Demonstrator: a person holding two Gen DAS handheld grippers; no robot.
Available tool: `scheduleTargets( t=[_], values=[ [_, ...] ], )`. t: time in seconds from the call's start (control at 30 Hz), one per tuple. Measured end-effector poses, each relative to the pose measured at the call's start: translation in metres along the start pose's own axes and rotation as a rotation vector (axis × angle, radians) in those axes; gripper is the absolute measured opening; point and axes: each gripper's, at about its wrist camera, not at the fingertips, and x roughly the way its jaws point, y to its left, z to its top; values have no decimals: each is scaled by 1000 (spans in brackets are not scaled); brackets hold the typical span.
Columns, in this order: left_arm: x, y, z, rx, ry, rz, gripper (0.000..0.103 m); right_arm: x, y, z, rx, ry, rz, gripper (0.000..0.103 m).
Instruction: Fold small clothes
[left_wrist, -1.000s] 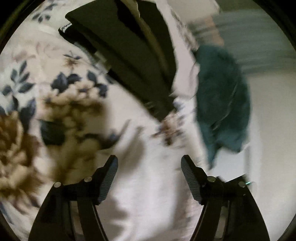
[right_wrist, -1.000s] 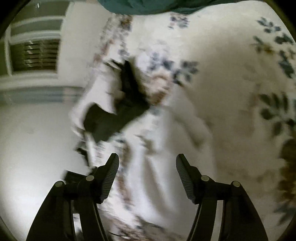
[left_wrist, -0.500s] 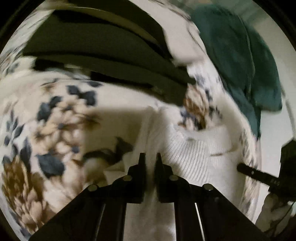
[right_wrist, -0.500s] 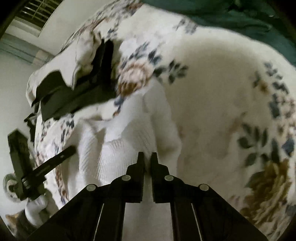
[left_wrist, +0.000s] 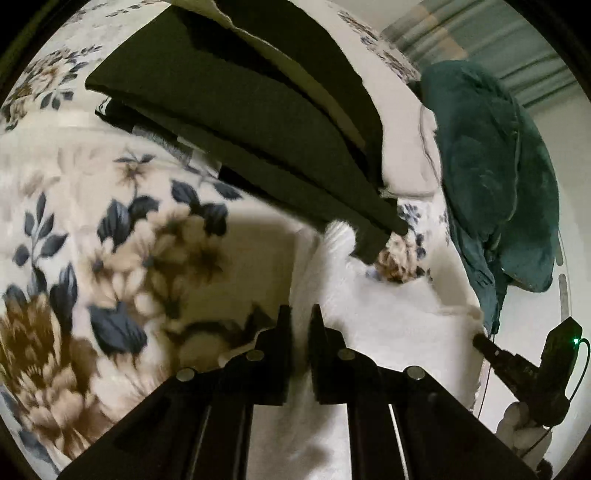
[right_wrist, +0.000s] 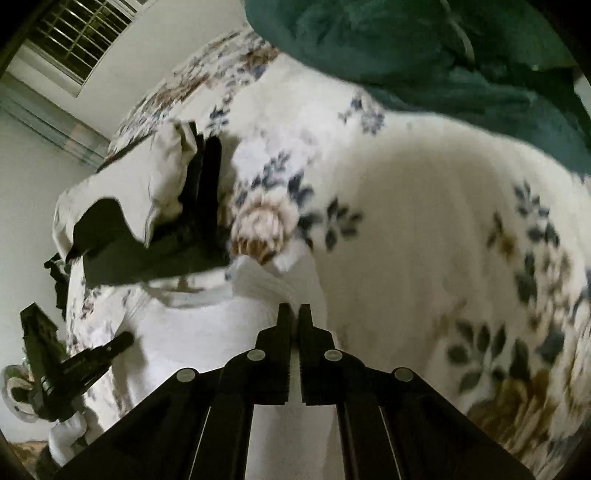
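A white knit garment (left_wrist: 391, 314) lies spread on the floral blanket (left_wrist: 110, 240). My left gripper (left_wrist: 299, 319) is shut on the garment's left edge, with white cloth pinched between the fingers. My right gripper (right_wrist: 295, 314) is shut on the opposite edge of the same white garment (right_wrist: 207, 332). Each gripper shows in the other's view: the right gripper (left_wrist: 480, 339) at the far right edge, the left gripper (right_wrist: 125, 338) at the lower left. The garment sags between the two grips.
A stack of dark folded clothes (left_wrist: 258, 129) with a pale piece on top sits just beyond the garment, also the dark stack (right_wrist: 166, 243) in the right wrist view. A teal garment (left_wrist: 498, 184) lies crumpled at the bed's far side. A window with blinds (right_wrist: 77, 33) is behind.
Both grippers went from wide open above the blanket to shut on the white garment's edges. Since then both views have shifted a little while the grips hold.
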Motion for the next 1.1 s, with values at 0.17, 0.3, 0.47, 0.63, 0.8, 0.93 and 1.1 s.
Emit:
scheduleTargets(
  t=[0.17, 0.3, 0.47, 0.63, 0.8, 0.93, 1.1],
  values=[
    [52, 35, 6, -92, 134, 2, 7, 68, -20, 14, 35, 166, -78, 3],
    [28, 37, -6, -111, 136, -126, 28, 63, -22, 9, 15, 222, 27, 7],
    [-22, 62, -60, -176, 90, -197, 58, 26, -51, -25, 103, 272, 200, 47],
    [-36, 73, -135, -227, 132, -162, 58, 9, -63, -97, 132, 370, 306, 48],
    [-16, 84, -183, -343, 126, -218, 57, 21, -53, -159, 116, 482, 358, 55],
    [-20, 83, -183, -394, 27, -202, 15, 32, -51, -178, 138, 478, 309, 41],
    [-37, 72, -180, -310, 16, -99, 11, 7, -48, -173, 100, 394, 157, 9]
  ],
)
